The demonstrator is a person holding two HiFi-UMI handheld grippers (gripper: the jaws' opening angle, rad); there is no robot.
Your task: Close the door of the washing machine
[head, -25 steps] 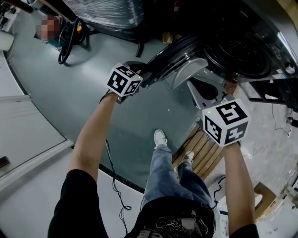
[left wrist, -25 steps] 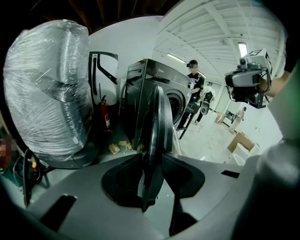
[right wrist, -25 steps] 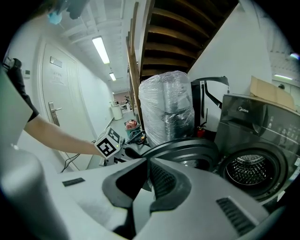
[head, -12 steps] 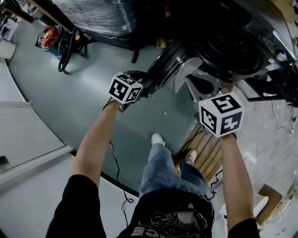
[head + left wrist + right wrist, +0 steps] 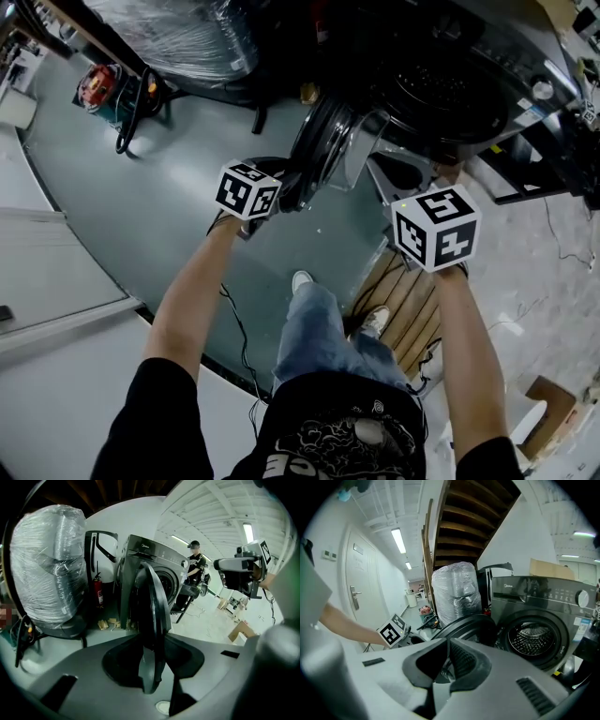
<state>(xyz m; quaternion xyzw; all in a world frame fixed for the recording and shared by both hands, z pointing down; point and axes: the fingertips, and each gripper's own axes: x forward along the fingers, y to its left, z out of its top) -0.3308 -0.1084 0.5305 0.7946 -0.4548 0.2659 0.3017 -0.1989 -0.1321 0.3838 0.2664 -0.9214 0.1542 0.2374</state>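
A dark grey front-loading washing machine [image 5: 543, 597] stands with its drum opening [image 5: 533, 639] uncovered. Its round door [image 5: 323, 141] is swung partly out and shows edge-on in the left gripper view. My left gripper [image 5: 150, 637] is shut on the door's [image 5: 152, 606] rim, its marker cube [image 5: 248, 189] just left of the door. My right gripper [image 5: 449, 641] has its pads together with nothing between them; it hangs in front of the machine, apart from the door [image 5: 471, 623]. In the head view only its cube [image 5: 433, 228] shows.
A plastic-wrapped bundle [image 5: 178, 33] and a red machine [image 5: 98, 82] stand to the left of the washer. A wooden pallet [image 5: 403, 300] lies under my right arm, a cardboard box [image 5: 544, 403] at lower right. A person [image 5: 194, 564] stands beyond the washer.
The door has swung closer to the machine front, with the left gripper still on its rim. The right gripper has travelled the same way, and the person's feet have stepped forward.
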